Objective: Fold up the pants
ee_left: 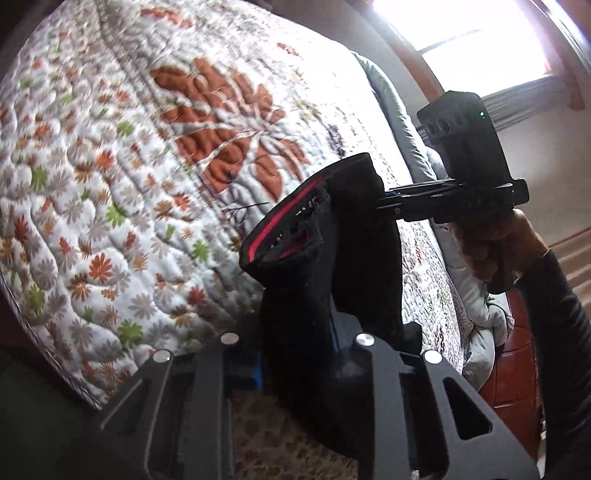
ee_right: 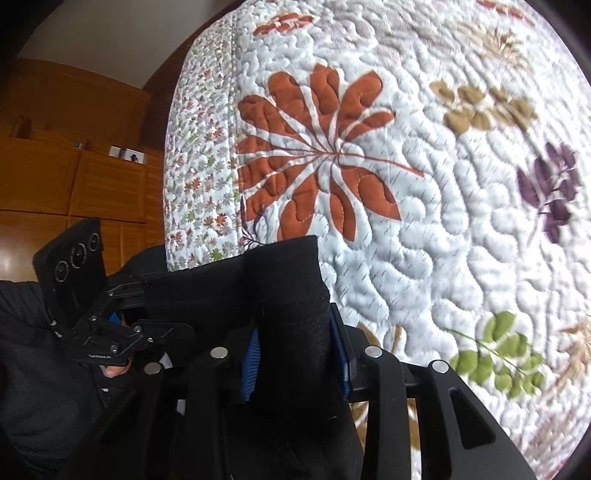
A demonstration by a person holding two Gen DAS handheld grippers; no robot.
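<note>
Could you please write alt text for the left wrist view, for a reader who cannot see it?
The left claw is shut on black pants with a red waistband stripe, held above a floral quilt. The right claw grips the same pants from the right, a bright window behind.

So the bed (ee_right: 424,229) is covered by a white quilt (ee_left: 110,166) with leaf prints, big rust-orange leaf (ee_right: 317,155) mid-quilt, grey bedding (ee_left: 391,99) along its far edge.
</note>
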